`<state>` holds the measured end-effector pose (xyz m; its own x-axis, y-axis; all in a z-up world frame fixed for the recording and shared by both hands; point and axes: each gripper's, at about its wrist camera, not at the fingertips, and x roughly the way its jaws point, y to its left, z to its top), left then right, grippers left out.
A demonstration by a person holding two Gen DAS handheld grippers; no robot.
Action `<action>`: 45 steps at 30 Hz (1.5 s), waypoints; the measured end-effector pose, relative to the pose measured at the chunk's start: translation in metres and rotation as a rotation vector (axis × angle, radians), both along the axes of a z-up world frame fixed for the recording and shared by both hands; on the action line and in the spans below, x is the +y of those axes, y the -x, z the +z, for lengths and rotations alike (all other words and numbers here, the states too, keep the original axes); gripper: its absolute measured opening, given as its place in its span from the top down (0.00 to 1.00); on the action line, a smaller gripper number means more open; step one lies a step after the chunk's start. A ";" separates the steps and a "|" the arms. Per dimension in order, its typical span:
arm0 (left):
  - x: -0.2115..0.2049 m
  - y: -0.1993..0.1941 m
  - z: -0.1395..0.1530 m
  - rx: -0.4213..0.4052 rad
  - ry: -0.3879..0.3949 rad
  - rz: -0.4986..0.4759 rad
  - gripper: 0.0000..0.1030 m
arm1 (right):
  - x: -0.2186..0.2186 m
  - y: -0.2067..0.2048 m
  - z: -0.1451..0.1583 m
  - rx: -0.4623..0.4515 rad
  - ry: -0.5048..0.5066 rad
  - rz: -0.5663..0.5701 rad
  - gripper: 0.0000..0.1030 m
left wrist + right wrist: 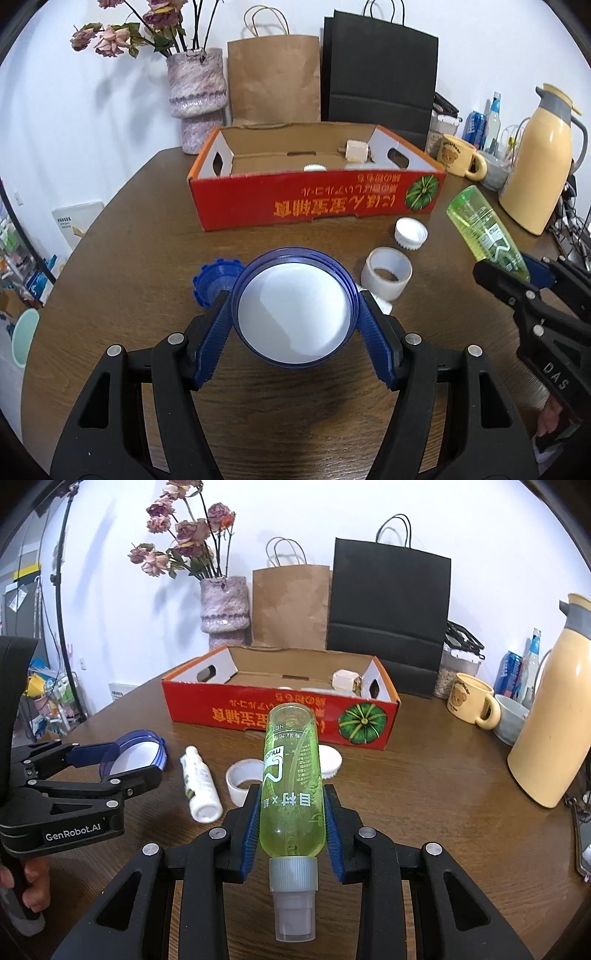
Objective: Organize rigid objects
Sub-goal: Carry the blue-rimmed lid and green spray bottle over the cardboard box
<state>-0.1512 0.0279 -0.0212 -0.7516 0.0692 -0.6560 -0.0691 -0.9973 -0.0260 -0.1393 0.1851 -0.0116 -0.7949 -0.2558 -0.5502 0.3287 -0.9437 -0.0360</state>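
Left wrist view: the desk [140, 236] is round-edged and brown; its rim curves down the left side, with bare wood between that rim and the box [314, 177]; the box lies open-topped across the far middle, its red wall facing the camera, a cube [357, 149] and a white lid inside at the right end; behind it stand a vase [195, 99], a brown bag [274, 79] and a black bag [380, 77]; a mug [458, 157] and a flask [541, 162] crowd the right edge. The left gripper [295, 312] is clamped on a blue jar [295, 310], its blue pads pressing each side of the rim, the jar's mouth towards the camera and raised off the wood; a blue lid [216, 280] lies just left behind it; a tape roll [386, 271] and a white cap [410, 232] lie to the right, near each other. The right gripper [517, 273] enters at the right, carrying a green bottle [484, 230] tilted up.

Right wrist view: open wood lies to the right of the gripper, as far as the flask [550, 716]; the right gripper [291, 823] is clenched on the green bottle [291, 775], pads on its lower body, cap nearest the camera, base pointing at the box [280, 709]; a white bottle [201, 784] lies on its side just left of the tape roll [242, 777]; the left gripper [136, 757] holds the jar [135, 751] at the left; a hand [31, 882] grips its handle.
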 end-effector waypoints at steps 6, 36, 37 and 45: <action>-0.003 0.007 0.026 0.049 -0.003 0.000 0.39 | -0.006 0.006 0.013 0.011 0.007 0.012 0.66; -0.021 0.093 0.070 0.148 -0.131 0.115 0.39 | -0.027 0.100 0.052 0.070 0.059 -0.025 0.66; -0.021 0.096 0.070 0.148 -0.132 0.117 0.39 | -0.027 0.105 0.052 0.068 0.058 -0.028 0.66; -0.017 0.125 0.068 0.147 -0.119 0.122 0.39 | -0.030 0.138 0.050 0.045 0.068 -0.040 0.66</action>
